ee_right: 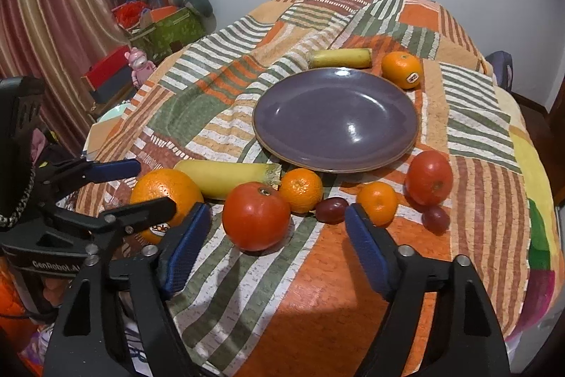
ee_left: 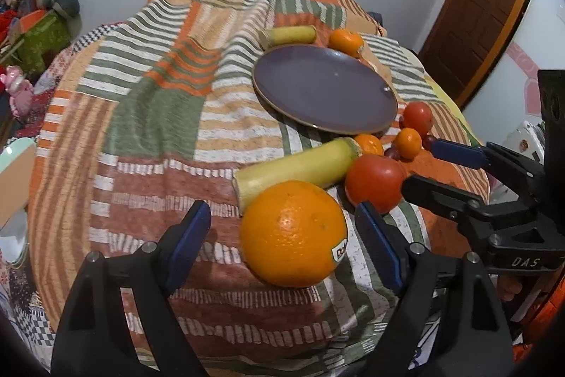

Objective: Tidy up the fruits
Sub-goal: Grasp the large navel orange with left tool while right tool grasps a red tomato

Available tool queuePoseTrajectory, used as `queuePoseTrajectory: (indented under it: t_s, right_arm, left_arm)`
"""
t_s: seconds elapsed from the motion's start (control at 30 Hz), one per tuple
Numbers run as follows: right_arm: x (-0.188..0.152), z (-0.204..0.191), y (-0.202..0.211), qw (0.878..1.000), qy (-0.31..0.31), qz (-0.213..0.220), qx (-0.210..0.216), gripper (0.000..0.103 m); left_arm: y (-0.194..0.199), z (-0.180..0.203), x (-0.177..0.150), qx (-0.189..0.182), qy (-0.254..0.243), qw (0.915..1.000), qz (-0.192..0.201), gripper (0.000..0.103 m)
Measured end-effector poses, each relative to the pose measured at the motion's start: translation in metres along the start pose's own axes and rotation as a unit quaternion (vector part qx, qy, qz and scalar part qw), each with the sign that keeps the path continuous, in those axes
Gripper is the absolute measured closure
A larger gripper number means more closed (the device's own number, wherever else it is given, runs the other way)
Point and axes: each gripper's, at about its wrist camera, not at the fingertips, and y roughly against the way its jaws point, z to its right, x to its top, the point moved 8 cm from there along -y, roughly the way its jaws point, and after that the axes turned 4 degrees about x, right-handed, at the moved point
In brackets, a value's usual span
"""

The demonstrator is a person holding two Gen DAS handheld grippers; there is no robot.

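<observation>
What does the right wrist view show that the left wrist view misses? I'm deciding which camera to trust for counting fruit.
Only the right wrist view shows the second grape in the open, beside the far tomato, and the label on the far orange. Only the left wrist view shows the wooden door, and the big orange unblocked between the open left claw. Both show the empty purple plate, two bananas, the near tomato and the small mandarins. The right claw is open, holding nothing.
</observation>
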Motion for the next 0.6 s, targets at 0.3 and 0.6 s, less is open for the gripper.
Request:
queuePoseTrajectory:
  t_s: [0.3,0.6]
  right_arm:
    - [-0.004,-0.006,-0.015,1.000,-0.001,-0.023,0.014,0.036]
    - [-0.006,-0.007,-0.026,0.999,-0.007,-0.044,0.024,0.043]
  left_arm:
    - [-0.020,0.004,-0.009,-0.029,-0.004,0.9991,-0.031,0.029]
    - [-0.019,0.003,-0.007,-0.049,0.009,0.9981,-0.036,0.035]
